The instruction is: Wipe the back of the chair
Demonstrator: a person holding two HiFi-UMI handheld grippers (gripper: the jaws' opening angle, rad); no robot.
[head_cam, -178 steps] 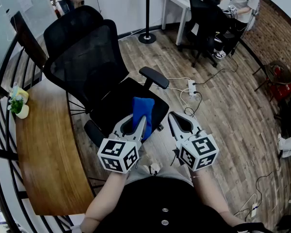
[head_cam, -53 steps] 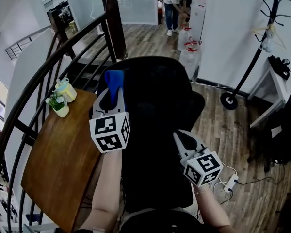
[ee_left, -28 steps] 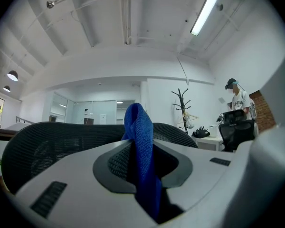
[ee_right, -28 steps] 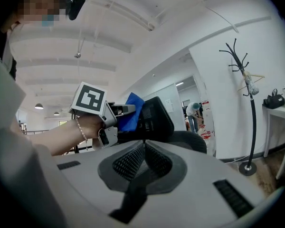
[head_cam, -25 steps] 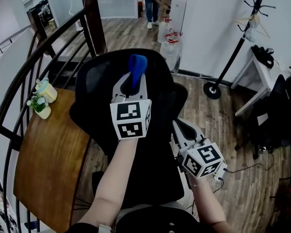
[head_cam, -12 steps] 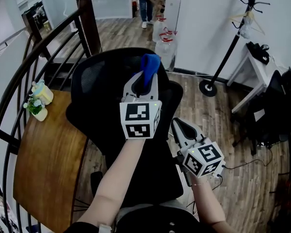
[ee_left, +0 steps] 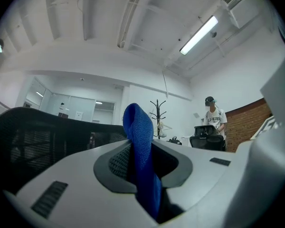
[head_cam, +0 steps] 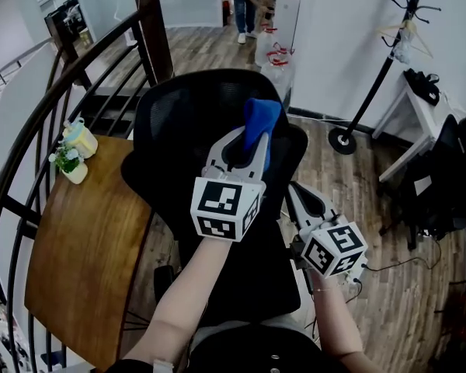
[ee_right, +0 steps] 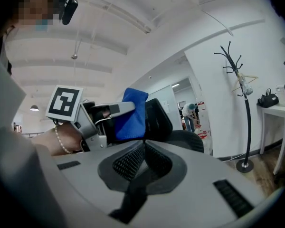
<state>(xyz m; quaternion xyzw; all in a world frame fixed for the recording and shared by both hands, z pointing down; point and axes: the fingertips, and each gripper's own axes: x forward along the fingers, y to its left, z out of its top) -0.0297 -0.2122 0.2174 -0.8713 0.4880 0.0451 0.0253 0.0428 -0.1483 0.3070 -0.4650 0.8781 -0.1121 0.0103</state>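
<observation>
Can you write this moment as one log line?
left gripper: shut on blue cloth | blue cloth: at top of chair back | right gripper: shut, empty

A black office chair (head_cam: 179, 123) with a mesh back stands upright just in front of me, seen from above, and its rounded top edge curves across the middle of the head view. A small blue cloth (head_cam: 260, 124), bunched into a thick strip, is pinched between the jaws of my left gripper (head_cam: 250, 140) and sticks out past their tips. It sits over the upper right part of the chair back. I cannot tell whether it touches the mesh.
</observation>
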